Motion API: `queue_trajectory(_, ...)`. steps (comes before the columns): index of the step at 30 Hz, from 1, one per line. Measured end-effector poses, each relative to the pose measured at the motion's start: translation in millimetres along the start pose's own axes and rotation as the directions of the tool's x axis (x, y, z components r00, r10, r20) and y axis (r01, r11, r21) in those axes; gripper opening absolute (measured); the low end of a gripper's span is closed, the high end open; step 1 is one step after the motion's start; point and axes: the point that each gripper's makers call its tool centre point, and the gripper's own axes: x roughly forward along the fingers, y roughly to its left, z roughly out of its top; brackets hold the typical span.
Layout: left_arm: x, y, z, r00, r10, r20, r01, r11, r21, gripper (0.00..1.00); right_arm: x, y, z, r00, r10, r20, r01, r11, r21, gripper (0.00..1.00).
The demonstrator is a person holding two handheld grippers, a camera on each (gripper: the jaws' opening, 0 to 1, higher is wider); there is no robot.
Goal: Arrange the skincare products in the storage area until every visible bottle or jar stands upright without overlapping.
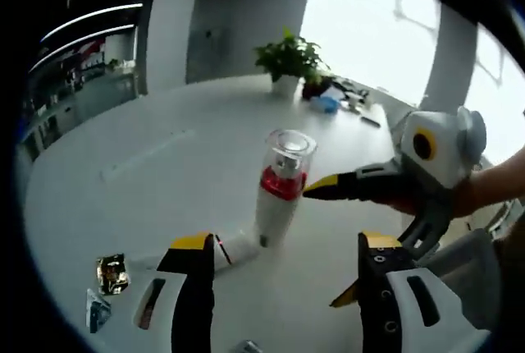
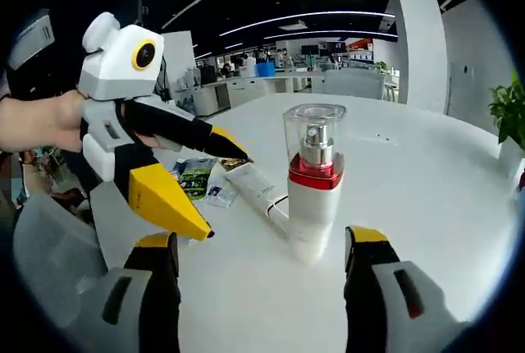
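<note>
A white pump bottle [image 1: 279, 193] with a red band and a clear cap stands upright on the white table [image 1: 164, 156]. A white tube [image 1: 238, 248] lies flat just behind its base. My left gripper [image 1: 287, 275] is open, its jaws short of the bottle. From the right comes my right gripper [image 1: 330, 242], also open, one yellow tip close to the red band. In the right gripper view the bottle [image 2: 313, 197] stands just ahead of the open right gripper [image 2: 262, 267], the tube [image 2: 258, 189] lies to its left, and the left gripper [image 2: 228, 197] is spread open beside the tube.
Several foil sachets [image 1: 111, 273] lie near the table edge, the sachets [image 2: 197, 179] sitting behind the left gripper's jaws. A potted plant [image 1: 287, 57] and small items [image 1: 328, 100] stand at the far side. A hand [image 2: 37, 119] holds the left gripper.
</note>
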Motion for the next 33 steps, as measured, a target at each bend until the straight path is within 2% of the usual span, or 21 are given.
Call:
queue_trajectory(12,-35,0.2,-27.4,0.998,0.057,0.005,-0.057,0.994,-0.09,0.8,-17,21,-8.6,1.0,0.019,-0.004,-0.019,1.0,0.011,0.88)
queue_trajectory(22,-67,-5.2,-53.1,0.992,0.123,-0.003,-0.122,0.985,-0.12,0.9,-34,34,-8.9,1.0,0.019,0.014,-0.02,0.999,0.032,0.89)
queue_trajectory(27,-84,-8.2,-66.0,0.99,0.144,-0.009,-0.144,0.98,-0.134,0.91,-39,39,-13.6,1.0,0.018,0.005,-0.018,0.999,0.043,0.88)
queue_trajectory(33,-105,-3.1,-75.9,0.982,0.188,0.001,-0.185,0.969,-0.165,0.92,-46,44,-15.2,1.0,0.023,0.003,-0.024,0.998,0.066,0.88)
